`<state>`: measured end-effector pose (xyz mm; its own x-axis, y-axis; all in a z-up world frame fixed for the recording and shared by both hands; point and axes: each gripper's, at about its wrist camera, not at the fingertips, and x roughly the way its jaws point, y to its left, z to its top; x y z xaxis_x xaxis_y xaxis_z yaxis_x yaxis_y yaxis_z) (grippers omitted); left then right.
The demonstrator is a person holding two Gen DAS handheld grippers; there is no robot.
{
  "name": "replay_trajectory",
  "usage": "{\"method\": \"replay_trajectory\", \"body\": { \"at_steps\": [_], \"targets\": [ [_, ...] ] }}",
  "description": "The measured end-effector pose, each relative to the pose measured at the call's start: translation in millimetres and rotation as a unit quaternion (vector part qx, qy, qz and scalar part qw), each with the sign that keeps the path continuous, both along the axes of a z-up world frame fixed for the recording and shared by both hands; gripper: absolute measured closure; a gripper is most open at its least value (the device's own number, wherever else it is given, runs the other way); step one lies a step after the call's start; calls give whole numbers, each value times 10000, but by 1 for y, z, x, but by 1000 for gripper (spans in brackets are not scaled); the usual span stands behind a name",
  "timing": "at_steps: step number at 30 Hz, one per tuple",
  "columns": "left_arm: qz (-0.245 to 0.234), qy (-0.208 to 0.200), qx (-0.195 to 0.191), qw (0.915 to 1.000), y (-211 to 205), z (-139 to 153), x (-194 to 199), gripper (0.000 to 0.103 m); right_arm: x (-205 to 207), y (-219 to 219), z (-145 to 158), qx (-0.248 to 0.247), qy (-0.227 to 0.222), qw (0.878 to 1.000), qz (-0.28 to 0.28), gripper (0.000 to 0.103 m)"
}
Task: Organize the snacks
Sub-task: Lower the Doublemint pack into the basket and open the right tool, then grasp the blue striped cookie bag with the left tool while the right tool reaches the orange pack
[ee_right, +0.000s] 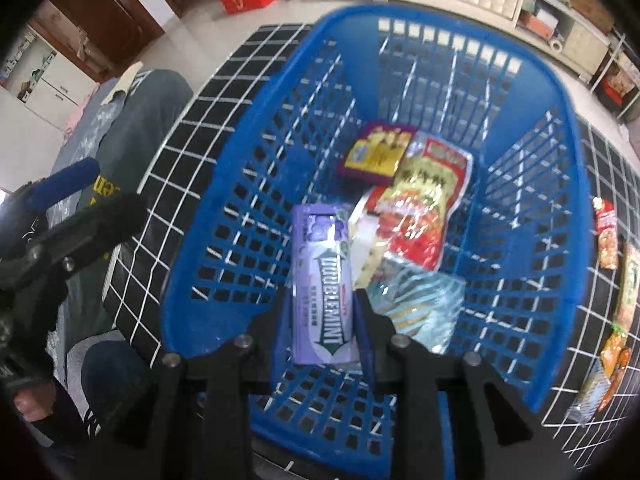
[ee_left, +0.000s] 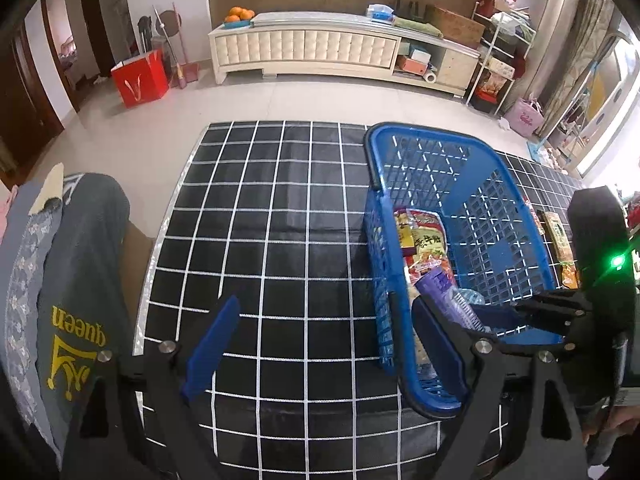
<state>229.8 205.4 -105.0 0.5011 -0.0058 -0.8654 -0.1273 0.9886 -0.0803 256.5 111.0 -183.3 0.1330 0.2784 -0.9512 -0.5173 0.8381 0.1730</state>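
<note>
Right wrist view: my right gripper (ee_right: pixel 322 320) is clamped on a purple gum pack (ee_right: pixel 323 280), held inside the blue basket (ee_right: pixel 224 184) above other snack packets (ee_right: pixel 420 200); the pack's lower end is hidden behind my fingers. More packets (ee_right: pixel 608 240) lie on the checked tablecloth (ee_right: pixel 192 120), partly cut off at the edge. My left gripper (ee_left: pixel 320 344) hangs wide apart and empty over the cloth, just beside the basket. A cream cabinet (ee_left: pixel 304 52) and red bag (ee_left: pixel 140 80) stand on the tiled floor behind.

Left wrist view looks steeply down over the checked table (ee_left: pixel 280 220); right wrist view hangs close above the basket (ee_right: pixel 248 128) — both share basket (ee_left: pixel 492 168) and table (ee_right: pixel 192 120).
</note>
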Motion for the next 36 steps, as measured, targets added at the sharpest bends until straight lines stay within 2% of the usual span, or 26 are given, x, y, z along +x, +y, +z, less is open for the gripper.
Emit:
{"method": "replay_trajectory", "body": {
  "at_steps": [2,4,6,7,13,18,27,31,36],
  "targets": [
    [23,56,-22,10000,2,-5,0,17,-2,2,-1,-55,-44,10000,52,68],
    [8,83,6,10000,3,-7,-1,17,-4,2,2,-61,-122,9998,136,62],
    [-18,109,39,9999,1,-8,-2,17,-6,-2,8,-61,-246,9996,104,38],
    [-14,107,58,9999,-1,-8,-2,17,-6,-5,13,-6,-299,9995,81,36],
    [-106,64,188,9997,-18,4,-9,17,-16,-38,47,306,-475,9984,-60,35],
    [-280,-108,290,9991,-46,23,-14,17,-29,-75,73,283,-803,9963,-132,35],
    [-919,-422,537,9934,-139,63,-20,17,-47,-194,118,502,-1245,9857,-1017,35],
    [-1209,-638,606,9888,-193,73,-19,17,-51,-245,120,460,-1270,9810,-1396,35],
    [-1587,-648,471,9841,-249,67,-10,17,-53,-301,111,265,-1236,9756,-1798,35]
  ]
}}
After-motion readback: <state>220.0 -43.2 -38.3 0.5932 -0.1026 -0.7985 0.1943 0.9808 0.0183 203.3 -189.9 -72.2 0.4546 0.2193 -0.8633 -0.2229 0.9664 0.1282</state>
